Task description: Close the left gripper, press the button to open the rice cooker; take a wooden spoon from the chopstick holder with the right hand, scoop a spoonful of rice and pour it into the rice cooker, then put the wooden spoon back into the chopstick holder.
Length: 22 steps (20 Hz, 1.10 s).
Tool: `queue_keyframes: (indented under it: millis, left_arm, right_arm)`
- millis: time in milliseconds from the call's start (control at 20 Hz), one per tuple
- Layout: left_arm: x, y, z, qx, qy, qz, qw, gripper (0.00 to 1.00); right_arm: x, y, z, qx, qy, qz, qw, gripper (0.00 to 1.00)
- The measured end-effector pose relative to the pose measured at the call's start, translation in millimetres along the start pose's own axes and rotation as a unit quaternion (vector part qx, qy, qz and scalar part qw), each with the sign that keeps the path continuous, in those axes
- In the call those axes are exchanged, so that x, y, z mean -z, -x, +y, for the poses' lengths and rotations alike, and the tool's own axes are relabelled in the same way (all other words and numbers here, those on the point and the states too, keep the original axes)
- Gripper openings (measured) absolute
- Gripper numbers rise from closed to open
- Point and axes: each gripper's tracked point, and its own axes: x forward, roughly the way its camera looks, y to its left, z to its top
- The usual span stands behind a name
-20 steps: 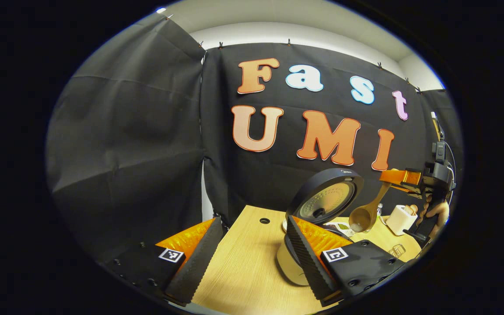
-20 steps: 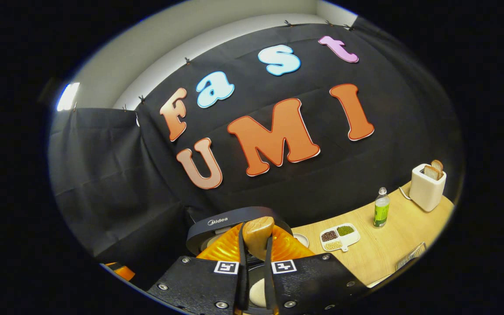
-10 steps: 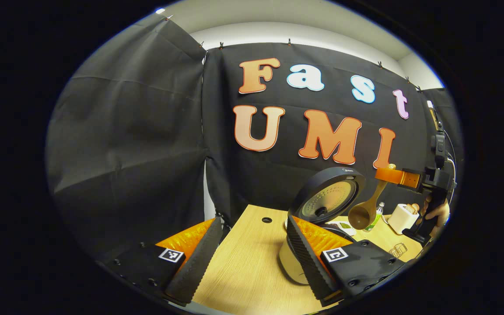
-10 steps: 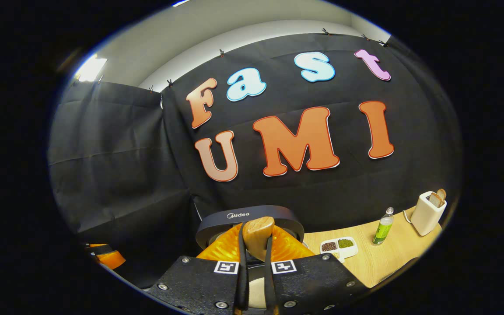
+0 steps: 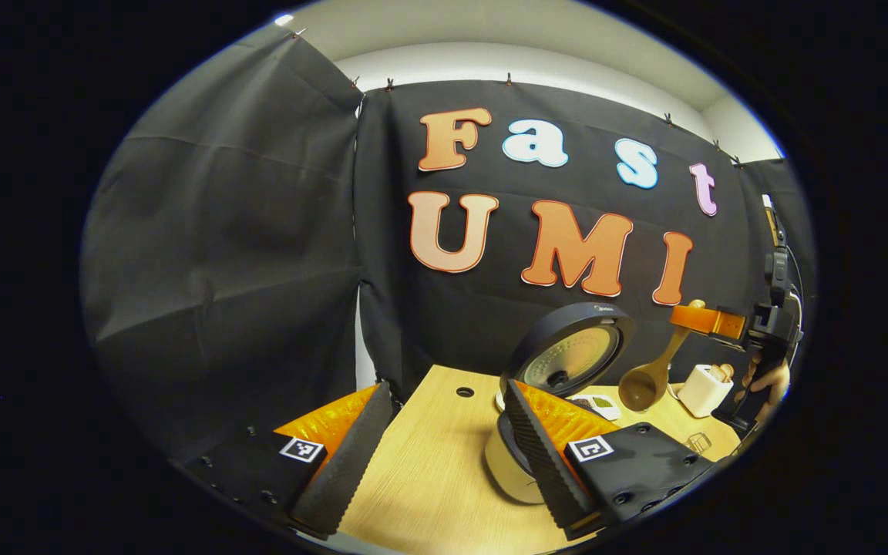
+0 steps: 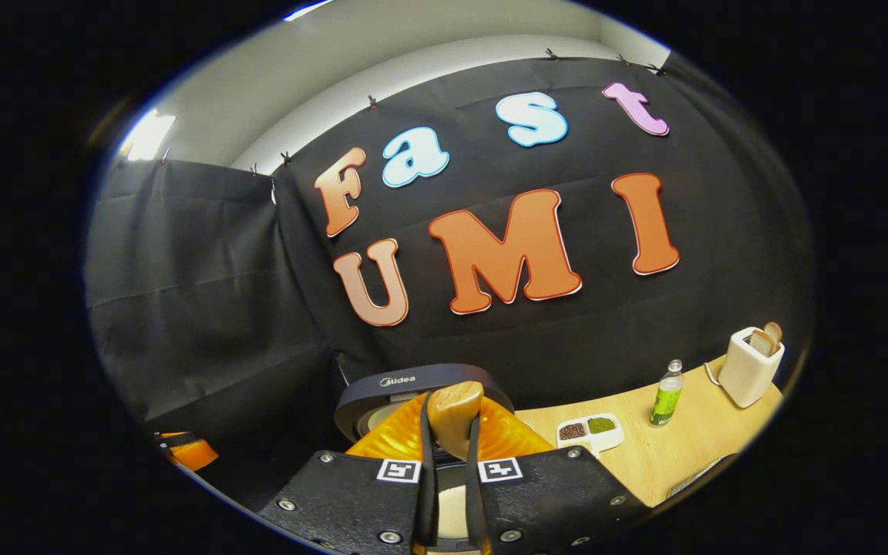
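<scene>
1. Through the left gripper view I see my left gripper [image 5: 444, 462] with its jaws spread wide, nothing between them, over the wooden table [image 5: 428, 478].
2. The rice cooker [image 5: 509, 470] stands on that table, partly behind my left gripper's right-hand finger. Its lid [image 5: 571, 356] is raised, with the inner plate facing the camera.
3. My right gripper [image 6: 450, 462] is clamped on the handle of the wooden spoon [image 6: 454, 412]; the right gripper view shows both fingers pressing the handle's end.
4. In the left gripper view the spoon hangs bowl-down from that gripper, just right of the raised lid and above the table. I cannot tell whether rice is in the bowl.
5. A hand [image 5: 768, 381] holds the right gripper at the far right of that view.
6. On the table beyond: a divided dish of grains [image 6: 589, 432], a green bottle [image 6: 667, 395] and a white toaster [image 6: 748, 362] with bread in it.
</scene>
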Motion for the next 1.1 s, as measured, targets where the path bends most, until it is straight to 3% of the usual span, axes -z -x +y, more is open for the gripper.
queue_keyframes:
  millis: [200,650,900,1100]
  left_arm:
    - [-4.3,-2.1,-10.7,0.006,-0.003,-0.006,1.000,0.98]
    - [-1.9,-20.0,-54.5,0.023,-0.007,-0.008,1.000,0.99]
    - [-0.6,-22.9,-85.8,0.040,0.002,-0.009,0.999,0.99]
    - [4.1,-22.5,-92.9,0.024,-0.004,-0.006,1.000,0.98]
  right_arm:
    - [-10.6,32.1,-45.8,0.028,-0.018,-0.005,0.999,0.13]
    - [-17.2,119.7,-196.6,0.150,-0.027,-0.020,0.988,0.13]
    - [4.5,148.3,-263.7,0.193,-0.047,-0.017,0.980,0.13]
    - [40.8,148.4,-299.5,0.199,-0.079,0.001,0.977,0.13]
